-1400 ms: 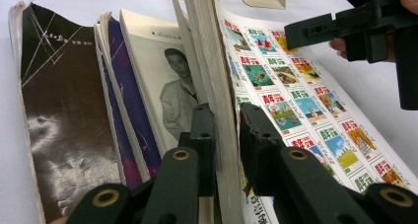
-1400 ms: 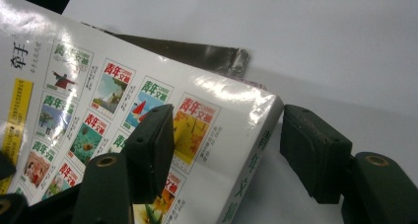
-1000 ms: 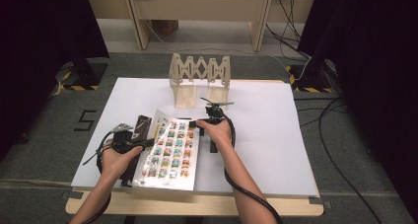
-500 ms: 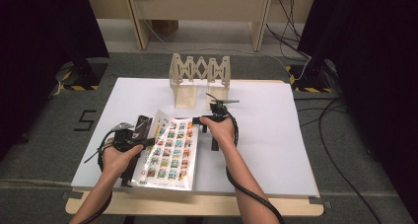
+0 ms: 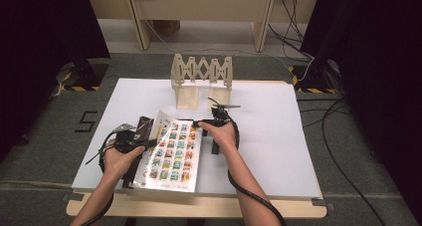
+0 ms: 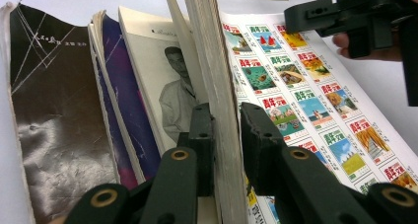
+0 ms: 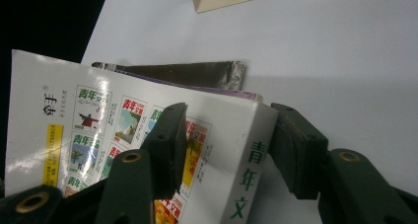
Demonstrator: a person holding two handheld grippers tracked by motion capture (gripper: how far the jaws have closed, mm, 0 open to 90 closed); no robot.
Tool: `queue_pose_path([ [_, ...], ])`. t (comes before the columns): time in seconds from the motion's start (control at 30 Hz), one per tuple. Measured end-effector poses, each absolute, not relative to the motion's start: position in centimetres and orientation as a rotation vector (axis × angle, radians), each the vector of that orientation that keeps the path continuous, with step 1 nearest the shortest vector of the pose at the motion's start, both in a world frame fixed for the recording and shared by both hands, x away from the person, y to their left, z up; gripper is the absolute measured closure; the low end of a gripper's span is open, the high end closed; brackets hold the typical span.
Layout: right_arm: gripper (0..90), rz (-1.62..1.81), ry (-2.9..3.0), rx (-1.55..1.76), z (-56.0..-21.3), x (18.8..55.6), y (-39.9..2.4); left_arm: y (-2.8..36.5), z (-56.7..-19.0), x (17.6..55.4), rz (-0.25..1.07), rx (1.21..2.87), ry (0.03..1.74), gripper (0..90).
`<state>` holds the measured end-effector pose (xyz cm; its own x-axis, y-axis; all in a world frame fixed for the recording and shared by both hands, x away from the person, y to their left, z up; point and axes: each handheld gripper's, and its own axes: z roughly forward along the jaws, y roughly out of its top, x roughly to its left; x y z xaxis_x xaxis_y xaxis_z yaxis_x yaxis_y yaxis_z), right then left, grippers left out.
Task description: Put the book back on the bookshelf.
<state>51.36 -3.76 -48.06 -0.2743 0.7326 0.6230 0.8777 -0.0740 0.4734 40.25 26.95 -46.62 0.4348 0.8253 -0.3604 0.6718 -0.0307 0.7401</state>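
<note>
Low and left of centre in the high view, our left gripper point(image 6: 224, 150) clamps the big book point(image 5: 171, 151) by its edge, lifting it off 2 thinner books point(image 6: 64, 135). Our right gripper point(image 7: 229, 145) has just opened, jaws apart astride its spine corner, ready to regrip.

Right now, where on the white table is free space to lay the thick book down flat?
The right half of the table is bare, from the right gripper to the right edge. A free strip also lies at the far left, beside the wooden rack. The near left is crowded: the thick book, other books and the left gripper.
</note>
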Motion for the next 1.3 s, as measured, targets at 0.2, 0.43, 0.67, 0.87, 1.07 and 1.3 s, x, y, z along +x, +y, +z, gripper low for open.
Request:
queue_pose_path([
  [0.2, 54.0, -1.267, -2.035, -1.775, -47.7, 51.5, -3.4, 27.0, -46.7, 40.2, 0.216, 1.758, 1.295, 75.1],
  [0.43, 67.0, -1.355, -2.107, -1.693, -45.1, 50.8, -3.2, 27.3, -46.8, 40.0, 0.222, 1.739, 1.306, 74.7],
  [0.67, 62.7, -1.246, -2.137, -1.69, -44.6, 50.6, -3.9, 26.6, -46.9, 39.7, 0.261, 1.748, 1.301, 76.5],
  [0.87, 59.6, -1.157, -2.118, -1.671, -45.2, 50.6, -4.2, 26.5, -46.9, 39.7, 0.264, 1.749, 1.299, 76.6],
  [1.07, 61.9, -1.185, -2.059, -1.669, -46.0, 50.3, -4.2, 26.6, -46.9, 39.7, 0.268, 1.748, 1.296, 76.5],
  [1.3, 65.6, -1.201, -2.07, -1.639, -45.6, 50.3, -4.2, 26.8, -47.0, 39.7, 0.254, 1.733, 1.296, 76.2],
])
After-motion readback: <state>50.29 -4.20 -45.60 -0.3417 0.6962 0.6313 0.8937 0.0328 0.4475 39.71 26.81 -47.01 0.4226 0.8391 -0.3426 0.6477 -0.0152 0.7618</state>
